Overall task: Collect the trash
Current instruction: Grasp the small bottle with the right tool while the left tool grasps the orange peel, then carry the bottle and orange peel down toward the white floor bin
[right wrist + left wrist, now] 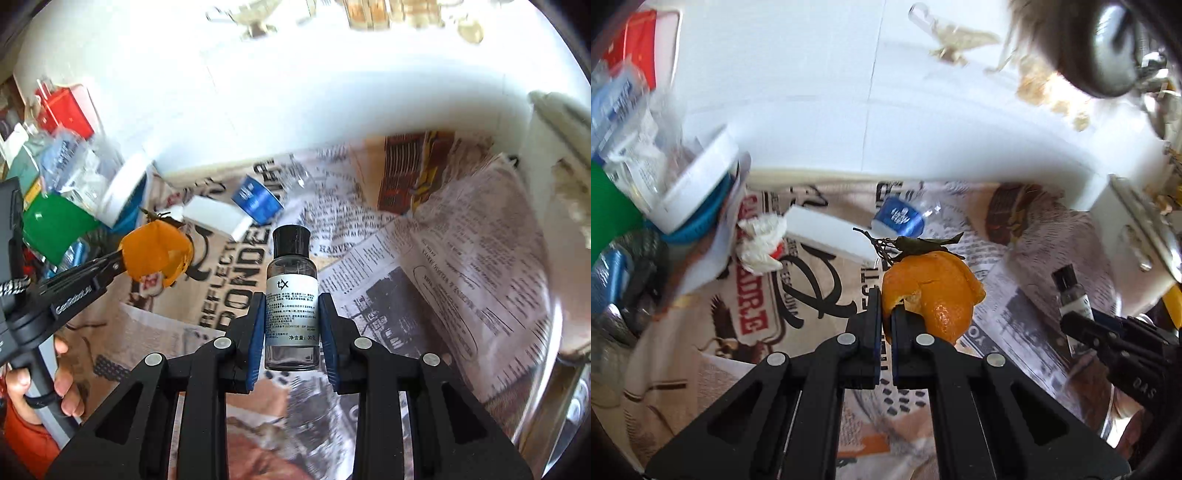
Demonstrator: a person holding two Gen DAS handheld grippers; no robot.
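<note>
My left gripper (885, 312) is shut on an orange peel (932, 288) with a dried stem and leaves, held up above the newspaper-covered surface (1027, 291). The right wrist view shows the same peel (157, 254) at the left, clamped at the left gripper's tip (120, 263), with a person's hand (62, 373) on that handle. My right gripper (291, 325) is shut on a small clear bottle (291, 295) with a black cap and white label, upright between the blue pads. In the left wrist view that bottle (1073, 295) stands at the right.
On the papers lie a crumpled tissue (761, 242), a white block (827, 232) and a blue-labelled plastic bottle (903, 218). A heap of wrappers, a green item (55, 225), a red box (66, 110) and a white-and-blue tub (698, 192) sits at the left. A white wall (849, 92) rises behind.
</note>
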